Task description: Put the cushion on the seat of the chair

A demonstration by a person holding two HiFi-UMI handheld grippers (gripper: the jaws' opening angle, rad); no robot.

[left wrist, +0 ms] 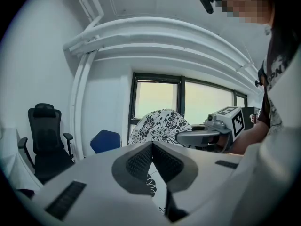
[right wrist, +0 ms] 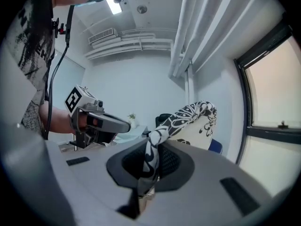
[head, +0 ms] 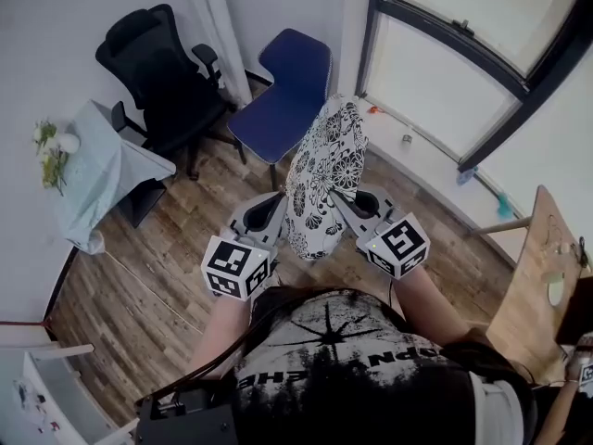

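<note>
left claw clamped on edge of black-and-white floral fabric cushion | right claw clamped on its opposite edge | cushion held upright between both claws | blue padded chair ahead of claws, seat bare | carry and placement left

Your room is bright: daylight pours through the window on the right, and shadows on the floor stay soft. Your head view is sharp, the cushion print crisp. Both gripper views bow strongly, with black corners. There the window glass blows out pale, a ceiling light glares, and the left tongs and right tongs look soft up close.
</note>
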